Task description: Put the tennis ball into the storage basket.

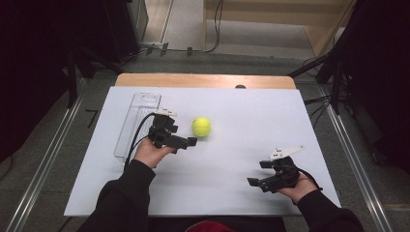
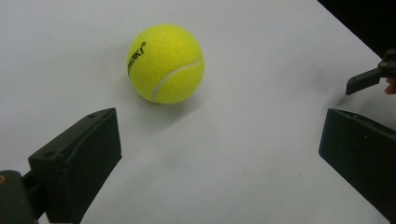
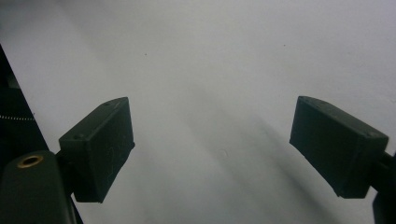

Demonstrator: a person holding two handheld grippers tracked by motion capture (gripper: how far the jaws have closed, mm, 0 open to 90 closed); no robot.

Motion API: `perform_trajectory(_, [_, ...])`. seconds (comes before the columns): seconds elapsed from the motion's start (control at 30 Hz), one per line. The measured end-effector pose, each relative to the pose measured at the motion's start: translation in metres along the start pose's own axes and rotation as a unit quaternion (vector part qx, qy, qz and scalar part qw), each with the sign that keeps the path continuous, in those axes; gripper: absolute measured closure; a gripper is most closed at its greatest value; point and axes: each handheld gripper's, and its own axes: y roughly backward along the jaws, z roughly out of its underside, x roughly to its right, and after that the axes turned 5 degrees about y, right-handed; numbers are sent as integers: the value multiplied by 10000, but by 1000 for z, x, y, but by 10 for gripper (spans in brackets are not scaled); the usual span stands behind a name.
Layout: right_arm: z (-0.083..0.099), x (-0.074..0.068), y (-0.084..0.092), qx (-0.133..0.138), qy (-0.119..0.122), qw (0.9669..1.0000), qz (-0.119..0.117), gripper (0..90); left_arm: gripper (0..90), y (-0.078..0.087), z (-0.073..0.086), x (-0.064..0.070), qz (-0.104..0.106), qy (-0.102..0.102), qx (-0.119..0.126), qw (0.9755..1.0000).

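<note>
Tennis ball mid-tabletop, toward left edge, just ahead of left gripper, jaws wide, empty. Right gripper near front right corner, wide, empty. Ball likely light, fuzzy, rolls easily; grip across widest part.

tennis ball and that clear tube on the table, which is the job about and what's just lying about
Likely in the job:
tennis ball, just ahead of the open left gripper
clear tube, lying empty beside that gripper

Lying about or idle:
right gripper, open, apart from both
cables on the floor
</note>
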Motion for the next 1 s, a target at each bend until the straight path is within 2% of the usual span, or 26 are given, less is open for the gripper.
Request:
perform_trajectory(0.13, [0,0,0,-13,-34,10000,9,116,0,-2,-5,-2,-13,-3,-15,10000])
perform_trajectory(0.27, [0,0,1,-4,-26,10000,3,116,0,-5,-10,-3,36,-72,-164,9998])
perform_trajectory(0.4, [0,0,0,-14,-36,10000,-4,116,0,-8,-14,-2,0,-125,-205,9997])
perform_trajectory(0.73, [0,0,0,9,-7,10000,-20,116,0,-10,-27,-8,-11,-49,-82,10000])
perform_trajectory(1.0, [0,0,1,6,6,10000,-14,116,0,-14,-36,-10,-26,-145,-80,9999])
